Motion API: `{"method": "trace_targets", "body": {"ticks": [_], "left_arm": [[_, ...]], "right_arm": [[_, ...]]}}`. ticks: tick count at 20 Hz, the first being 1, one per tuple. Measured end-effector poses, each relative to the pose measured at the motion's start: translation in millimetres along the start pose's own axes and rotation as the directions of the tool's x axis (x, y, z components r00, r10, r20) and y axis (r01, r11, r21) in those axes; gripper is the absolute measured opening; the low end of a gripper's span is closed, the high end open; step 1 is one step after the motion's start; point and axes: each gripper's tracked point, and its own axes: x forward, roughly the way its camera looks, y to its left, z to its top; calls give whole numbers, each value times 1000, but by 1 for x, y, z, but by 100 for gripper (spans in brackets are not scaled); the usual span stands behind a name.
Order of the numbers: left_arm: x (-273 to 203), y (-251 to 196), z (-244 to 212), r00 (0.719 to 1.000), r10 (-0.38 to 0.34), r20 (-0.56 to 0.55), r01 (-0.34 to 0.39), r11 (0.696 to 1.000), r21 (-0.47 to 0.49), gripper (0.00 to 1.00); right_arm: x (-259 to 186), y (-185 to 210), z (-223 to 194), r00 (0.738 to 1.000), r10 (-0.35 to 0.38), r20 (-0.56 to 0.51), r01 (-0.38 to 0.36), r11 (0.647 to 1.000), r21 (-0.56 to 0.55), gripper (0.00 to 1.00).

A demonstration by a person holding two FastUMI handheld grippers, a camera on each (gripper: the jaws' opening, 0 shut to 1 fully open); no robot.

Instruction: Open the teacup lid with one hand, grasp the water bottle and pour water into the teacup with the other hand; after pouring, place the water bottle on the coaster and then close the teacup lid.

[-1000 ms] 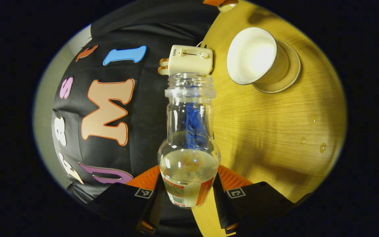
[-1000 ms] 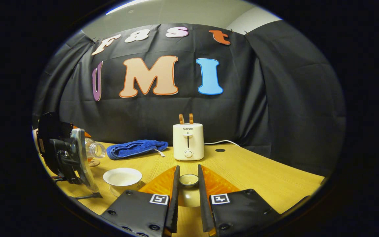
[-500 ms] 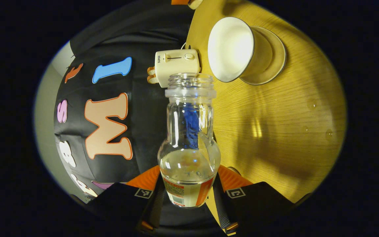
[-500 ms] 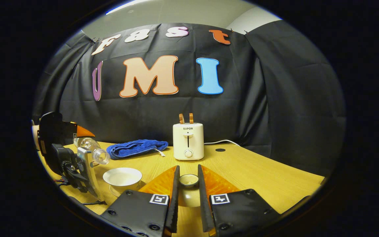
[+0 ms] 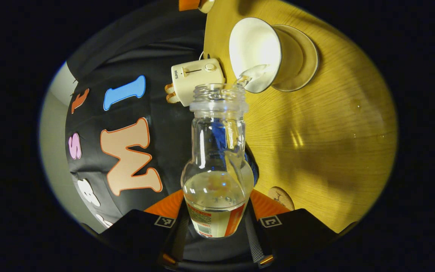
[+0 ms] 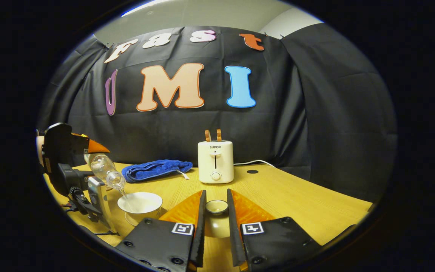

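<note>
In the left gripper view my left gripper (image 5: 216,207) is shut on a clear water bottle (image 5: 217,162) with no cap, tipped toward the white teacup (image 5: 256,49) on its saucer (image 5: 305,56). A thin stream of water (image 5: 248,74) runs from the bottle's mouth into the cup. A round wooden coaster (image 5: 281,197) lies on the table just beside the gripper. In the right gripper view my right gripper (image 6: 216,198) is shut on the white teacup lid (image 6: 216,207), held off to the right of the teacup (image 6: 140,202). The tilted bottle (image 6: 106,172) hangs over the cup's left rim.
A cream toaster (image 6: 215,162) with its cable stands at the back of the wooden table (image 6: 296,200). A folded blue towel (image 6: 157,170) lies left of it. A few water drops (image 5: 357,106) dot the table beyond the saucer.
My left gripper has tipped the bottle further and brought its mouth over the cup's rim; water now flows into the cup. The right gripper with the lid has stayed still.
</note>
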Motion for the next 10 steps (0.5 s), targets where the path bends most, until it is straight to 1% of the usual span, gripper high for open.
{"method": "trace_targets", "body": {"ticks": [10], "left_arm": [[-1, 22, 10, 999, 42, 15, -43, 994, 105, 65]], "right_arm": [[-1, -1, 0, 1000, -3, 0, 3, 1000, -1, 32]]}}
